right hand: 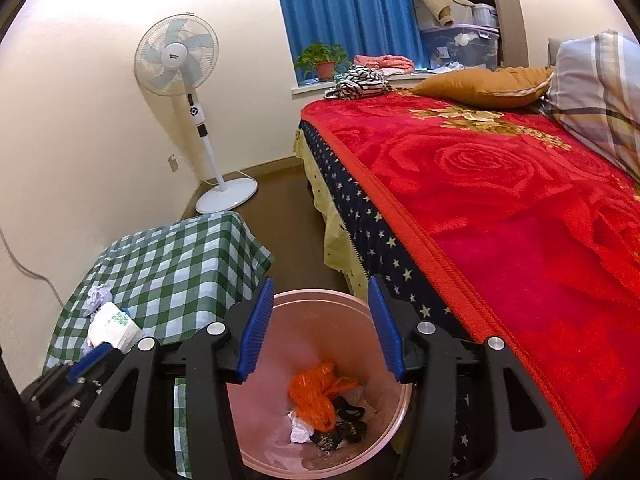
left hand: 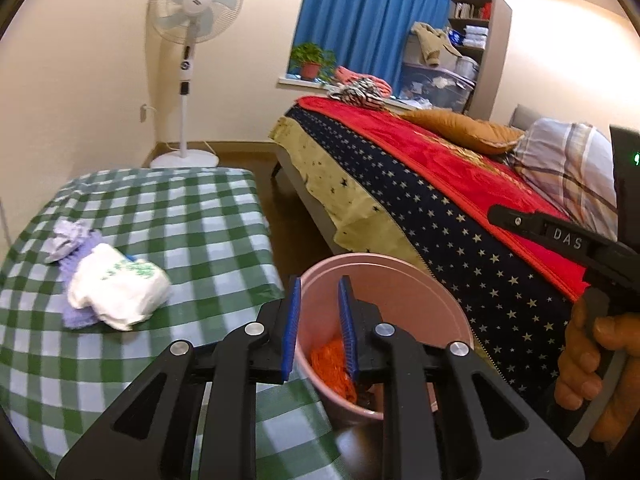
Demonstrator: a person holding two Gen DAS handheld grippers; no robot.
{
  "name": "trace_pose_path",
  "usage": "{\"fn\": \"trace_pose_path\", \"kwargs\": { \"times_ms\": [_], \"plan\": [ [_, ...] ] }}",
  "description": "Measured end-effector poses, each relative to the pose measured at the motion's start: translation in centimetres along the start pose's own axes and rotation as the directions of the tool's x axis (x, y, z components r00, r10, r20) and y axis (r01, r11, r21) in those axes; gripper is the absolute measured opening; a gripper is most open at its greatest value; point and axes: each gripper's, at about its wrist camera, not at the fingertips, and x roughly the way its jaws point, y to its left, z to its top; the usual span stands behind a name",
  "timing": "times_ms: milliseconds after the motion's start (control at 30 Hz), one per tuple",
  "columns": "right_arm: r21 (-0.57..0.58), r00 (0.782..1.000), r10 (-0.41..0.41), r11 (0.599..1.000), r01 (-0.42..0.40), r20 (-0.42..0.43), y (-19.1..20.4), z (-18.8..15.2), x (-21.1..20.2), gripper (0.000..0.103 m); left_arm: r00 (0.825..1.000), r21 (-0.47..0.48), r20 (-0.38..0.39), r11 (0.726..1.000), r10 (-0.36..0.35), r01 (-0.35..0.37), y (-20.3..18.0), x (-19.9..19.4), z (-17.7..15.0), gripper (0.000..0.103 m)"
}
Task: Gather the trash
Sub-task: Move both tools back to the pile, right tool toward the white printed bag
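Orange netting (right hand: 316,394) in pink bin (right hand: 320,300), below empty right gripper (right hand: 320,330) jaws.

pink bin (right hand: 320,360): upright, beside bed | orange netting (right hand: 316,396) inside (crumpled) | white wrapper (left hand: 116,286): on checked cloth

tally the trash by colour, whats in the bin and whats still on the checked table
In the pink bin:
orange net bag: 1
black scrap: 1
white paper: 1
On the checked table:
white wad: 1
lilac paper: 1
Total: 5
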Motion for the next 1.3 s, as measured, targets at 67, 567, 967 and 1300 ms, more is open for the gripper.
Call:
{"fn": "trace_pose_path", "kwargs": {
  "times_ms": [67, 567, 967, 1300],
  "plan": [
    [-0.010, 1.000, 0.013, 1.000, -0.013, 0.001, 0.5, -0.1, -0.3, 0.050, 1.000, -0.011, 0.010, 1.000, 0.014, -0.014, 0.8, -1.0, 0.0, 0.019],
    [-0.209, 0.994, 0.109, 0.973, -0.102, 0.025, 8.3, -2.1, -1.7, 0.050, 0.969, -0.193, 0.068, 0.956, 0.237, -0.220, 9.8, -6.5, -2.6, 0.019],
    [-0.399, 0.974, 0.221, 0.889, -0.224, -0.054, 17.8, -5.4, 1.2, 0.049, 0.927, -0.354, 0.060, 0.876, 0.370, -0.327, 15.9, -7.8, -3.7, 0.019],
    [-0.516, 0.955, 0.277, 0.806, -0.289, -0.103, 24.8, -8.9, 3.7, 0.049, 0.901, -0.422, 0.029, 0.822, 0.433, -0.381, 19.5, -7.6, -4.7, 0.019]
  ]
}}
